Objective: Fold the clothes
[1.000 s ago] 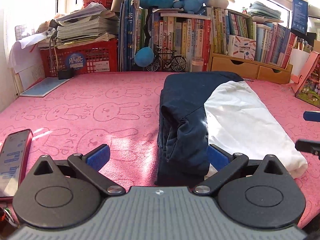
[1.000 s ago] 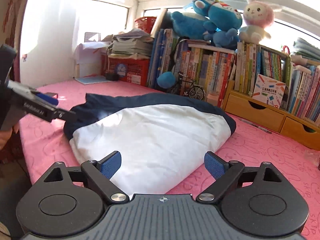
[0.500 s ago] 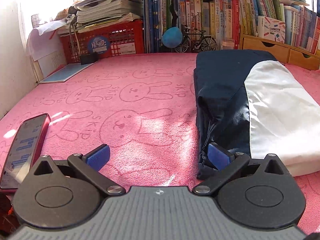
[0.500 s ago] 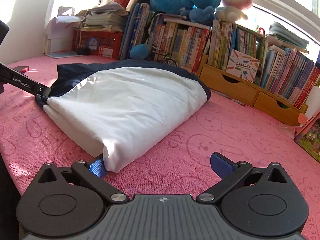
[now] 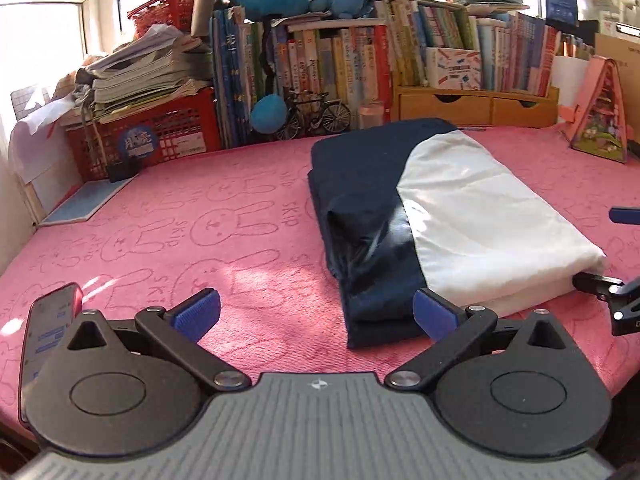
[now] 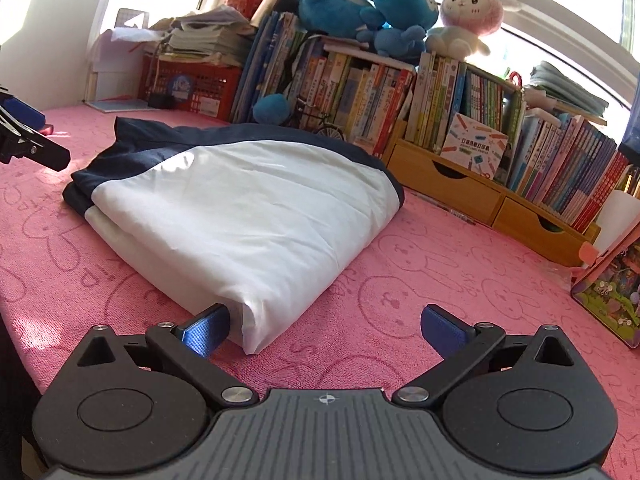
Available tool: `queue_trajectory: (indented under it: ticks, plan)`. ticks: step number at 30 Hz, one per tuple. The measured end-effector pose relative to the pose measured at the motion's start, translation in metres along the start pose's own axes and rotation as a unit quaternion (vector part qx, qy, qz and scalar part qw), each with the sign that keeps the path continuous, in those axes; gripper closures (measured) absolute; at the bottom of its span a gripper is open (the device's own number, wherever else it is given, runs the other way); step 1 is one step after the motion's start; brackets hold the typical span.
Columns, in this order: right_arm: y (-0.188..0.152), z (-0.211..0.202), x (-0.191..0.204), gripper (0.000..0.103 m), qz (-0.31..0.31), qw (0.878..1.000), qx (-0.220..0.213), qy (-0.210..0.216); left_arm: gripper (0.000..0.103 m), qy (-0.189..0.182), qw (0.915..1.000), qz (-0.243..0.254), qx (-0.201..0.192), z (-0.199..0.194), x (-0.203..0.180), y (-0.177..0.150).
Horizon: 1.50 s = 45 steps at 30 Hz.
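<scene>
Left wrist view showed garment (image 5: 472, 216) folded into a compact layered rectangle, navy along its 9 o'clock side and white across the rest, flat on pink bunny-print surface (image 5: 224, 240). Looked squared and stacked, edges roughly aligned, near navy corner a little rumpled. Judged as folded or nearly so; perhaps only a tidy of that corner left, though whether more folds were meant could not be told.

Left tongs (image 5: 316, 314) stood wide apart, empty, near corner of navy part just ahead of pad at 3 o'clock. Right tongs (image 6: 326, 332) likewise spread wide, gripping nothing, pad at 9 o'clock touching or just beside near white corner; exact contact could not be told.

Farther out: red phone (image 5: 50, 332) at 8 o'clock in left view, red crate (image 5: 160, 132) at 11 o'clock, row of books (image 6: 440, 100) and plush toys (image 6: 380, 4) at 12 o'clock.
</scene>
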State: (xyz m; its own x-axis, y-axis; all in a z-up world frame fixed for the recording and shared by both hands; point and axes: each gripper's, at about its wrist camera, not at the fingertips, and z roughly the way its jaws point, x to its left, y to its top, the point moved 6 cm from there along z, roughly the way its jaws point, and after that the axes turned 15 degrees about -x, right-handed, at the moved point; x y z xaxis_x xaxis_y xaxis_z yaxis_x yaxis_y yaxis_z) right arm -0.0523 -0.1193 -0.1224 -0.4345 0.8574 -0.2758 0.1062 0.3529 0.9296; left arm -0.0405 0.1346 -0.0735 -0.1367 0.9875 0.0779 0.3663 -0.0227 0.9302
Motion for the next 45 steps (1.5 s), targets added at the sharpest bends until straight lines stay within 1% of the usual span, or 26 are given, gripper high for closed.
queue_trajectory:
  ticks: [5,6,10,12,14,16,18,20,21,23,24,25,27,30,33,35,36,37,38,39,40,41,42,43,44,45]
  plan:
    - [0.005,0.011,0.008,0.000,0.001,1.000,-0.001,0.003,0.000,-0.067,0.9973,-0.025,-0.019,-0.001,-0.028,0.013]
    - [0.005,0.011,0.009,0.000,-0.004,1.000,-0.002,0.002,0.000,-0.070,0.9970,-0.027,-0.020,0.000,-0.029,0.012]
    - [0.001,0.007,-0.001,0.000,-0.017,1.000,0.002,-0.013,0.000,-0.054,0.9981,-0.028,-0.010,0.007,-0.022,0.004]
    - [-0.004,0.003,-0.015,0.001,0.007,1.000,0.007,-0.011,0.000,-0.045,0.9986,-0.028,-0.005,0.010,-0.018,0.000]
    - [-0.011,0.002,-0.027,0.001,0.055,0.998,0.024,0.000,0.000,-0.037,0.9989,-0.029,0.000,0.013,-0.015,-0.004]
    - [-0.012,0.002,-0.028,0.001,0.079,0.996,0.033,-0.006,0.000,-0.029,0.9991,-0.029,0.005,0.017,-0.011,-0.008]
    - [-0.003,0.003,-0.018,0.002,0.081,0.997,0.018,-0.006,0.000,-0.020,0.9993,-0.030,0.010,0.020,-0.007,-0.012]
    - [0.005,0.011,0.001,0.003,0.053,0.999,0.003,0.007,0.000,-0.012,0.9994,-0.031,0.015,0.023,-0.003,-0.016]
    - [0.008,0.015,0.004,0.004,0.036,0.999,-0.001,-0.002,0.000,-0.008,0.9993,-0.031,0.017,0.025,-0.002,-0.018]
    - [0.009,0.017,-0.004,0.005,0.003,0.999,-0.005,-0.050,0.000,-0.004,0.9993,-0.031,0.020,0.026,0.001,-0.021]
    - [0.008,0.015,-0.012,0.003,-0.012,0.997,-0.012,-0.073,0.000,-0.008,0.9994,-0.030,0.019,0.026,0.000,-0.022]
    - [0.006,0.011,-0.023,0.001,-0.022,0.996,-0.016,-0.085,0.000,-0.011,0.9994,-0.029,0.017,0.025,-0.001,-0.022]
    - [0.000,0.009,-0.033,0.001,-0.037,0.996,-0.007,-0.087,0.000,-0.018,0.9994,-0.028,0.015,0.023,-0.002,-0.023]
    - [-0.002,0.007,-0.022,0.001,-0.078,0.992,-0.009,-0.097,0.000,-0.028,0.9992,-0.025,0.011,0.021,-0.004,-0.024]
    - [0.009,0.006,0.003,0.010,-0.096,0.992,-0.027,-0.079,0.000,-0.025,0.9993,-0.027,0.006,0.021,-0.004,-0.025]
    - [0.008,0.009,0.006,0.011,-0.125,0.989,-0.029,-0.073,0.000,-0.027,0.9993,-0.025,0.005,0.021,-0.003,-0.024]
    - [0.001,0.012,-0.006,0.004,-0.132,0.988,-0.027,-0.076,0.000,-0.033,0.9991,-0.026,0.006,0.021,-0.002,-0.024]
    - [-0.006,0.014,-0.018,0.001,-0.139,0.987,-0.025,-0.080,0.000,-0.039,0.9989,-0.025,0.006,0.021,-0.003,-0.024]
    - [-0.009,0.015,-0.028,0.001,-0.127,0.988,-0.017,-0.083,0.000,-0.042,0.9989,-0.022,0.005,0.020,-0.005,-0.024]
    - [-0.008,0.016,-0.036,0.001,-0.094,0.992,-0.002,-0.083,0.000,-0.045,0.9988,-0.019,0.004,0.019,-0.008,-0.024]
    - [-0.004,0.015,-0.035,0.001,-0.085,0.992,0.001,-0.088,0.000,-0.043,0.9989,-0.019,0.002,0.018,-0.008,-0.025]
    - [0.002,0.013,-0.024,0.004,-0.106,0.989,-0.010,-0.099,0.000,-0.039,0.9990,-0.022,0.000,0.018,-0.008,-0.026]
    - [0.007,0.011,-0.011,0.009,-0.126,0.987,-0.019,-0.093,0.000,-0.036,0.9991,-0.024,-0.002,0.017,-0.007,-0.026]
    - [0.008,0.009,0.001,0.011,-0.146,0.986,-0.022,-0.071,0.000,-0.037,0.9991,-0.023,-0.002,0.018,-0.007,-0.026]
    - [0.004,0.009,0.001,0.011,-0.169,0.982,-0.022,-0.075,0.000,-0.038,0.9990,-0.022,-0.002,0.018,-0.005,-0.026]
    - [-0.003,0.011,-0.009,0.007,-0.197,0.975,-0.020,-0.102,0.000,-0.040,0.9989,-0.022,0.000,0.018,-0.005,-0.025]
